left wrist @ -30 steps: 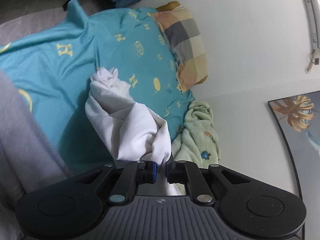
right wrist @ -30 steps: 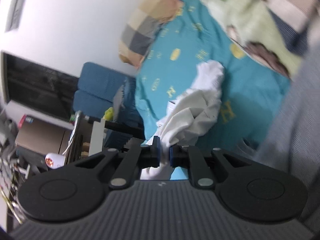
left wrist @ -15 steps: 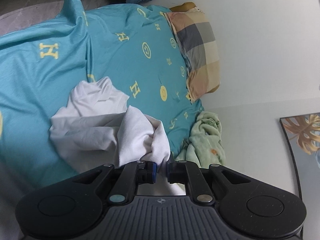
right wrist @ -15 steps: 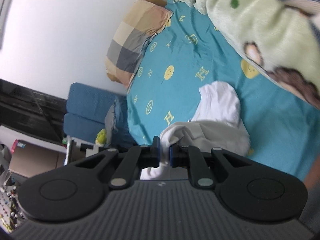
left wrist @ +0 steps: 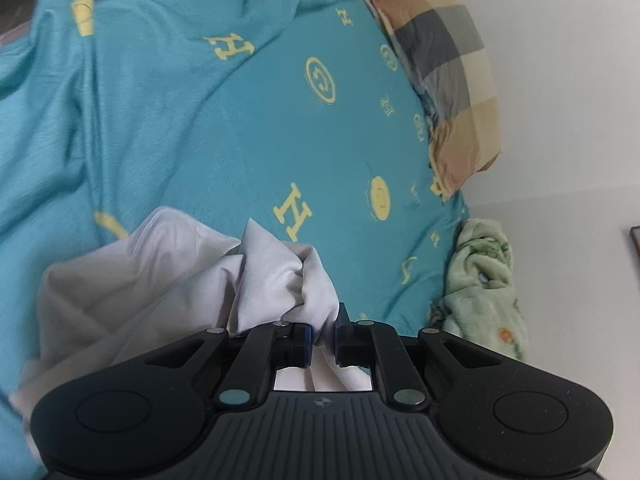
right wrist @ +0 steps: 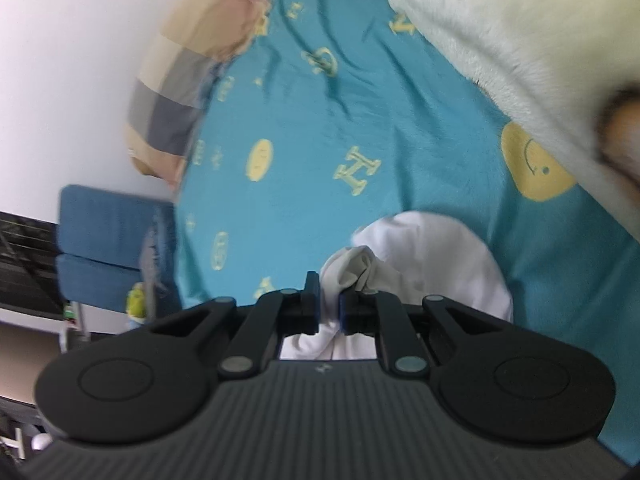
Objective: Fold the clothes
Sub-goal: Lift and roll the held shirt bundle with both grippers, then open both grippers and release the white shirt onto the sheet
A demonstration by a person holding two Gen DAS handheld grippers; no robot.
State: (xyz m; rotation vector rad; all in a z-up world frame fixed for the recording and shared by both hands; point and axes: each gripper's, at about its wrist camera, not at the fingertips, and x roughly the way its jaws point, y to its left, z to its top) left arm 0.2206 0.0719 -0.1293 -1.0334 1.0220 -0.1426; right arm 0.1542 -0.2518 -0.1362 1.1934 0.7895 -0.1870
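Observation:
A white garment (left wrist: pixel 160 280) lies bunched on a teal bed sheet (left wrist: pixel 240 120) with yellow prints. My left gripper (left wrist: pixel 322 338) is shut on a bunched edge of it, low over the bed. In the right wrist view the same white garment (right wrist: pixel 432 256) spreads on the sheet (right wrist: pixel 360 100), and my right gripper (right wrist: pixel 329 312) is shut on another bunched edge of it. The rest of the cloth lies slack below and beside both grippers.
A checked pillow (left wrist: pixel 444 68) lies at the head of the bed by the white wall, also in the right wrist view (right wrist: pixel 192 80). A pale green fleece blanket (left wrist: pixel 484 288) sits by the wall and fills the right view's upper right (right wrist: pixel 520 20). A blue chair (right wrist: pixel 104 248) stands beside the bed.
Both grippers have come down toward the bed with the white garment in them. The cloth, hanging before, now lies spread and bunched on the sheet.

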